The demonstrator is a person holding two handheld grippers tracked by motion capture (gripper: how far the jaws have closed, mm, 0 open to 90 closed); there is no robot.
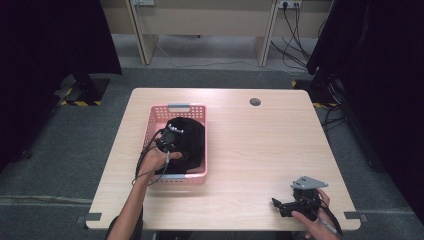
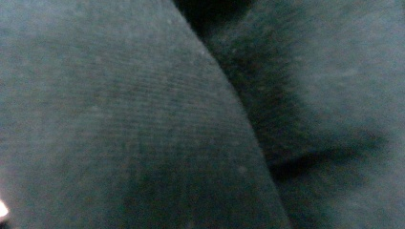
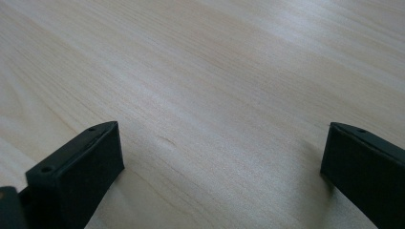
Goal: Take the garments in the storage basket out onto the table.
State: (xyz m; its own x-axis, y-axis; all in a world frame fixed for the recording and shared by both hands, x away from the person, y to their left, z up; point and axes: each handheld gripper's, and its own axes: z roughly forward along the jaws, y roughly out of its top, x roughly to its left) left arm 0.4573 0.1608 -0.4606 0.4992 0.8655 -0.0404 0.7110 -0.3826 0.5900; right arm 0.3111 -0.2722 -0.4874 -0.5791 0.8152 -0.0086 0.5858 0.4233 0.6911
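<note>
In the pink basket (image 1: pixel 152 120), a heap of black cloth (image 1: pixel 192 142): soft, light, finely ribbed, likely limp; best pinched at a raised fold. Buried in it, the left claw (image 1: pixel 170 137), jaw state impossible to tell. Well apart, over bare pale wood-grain desk (image 1: pixel 260 150), the right claw (image 1: pixel 290 206), jaws spread, empty.

Wooden table (image 1: pixel 260 150) on grey carpet (image 1: pixel 60 145), black curtains (image 1: pixel 50 45) beside.

table (image 1: pixel 240 150) – light wood | on it – pink basket (image 1: pixel 152 120), left-centre
</note>
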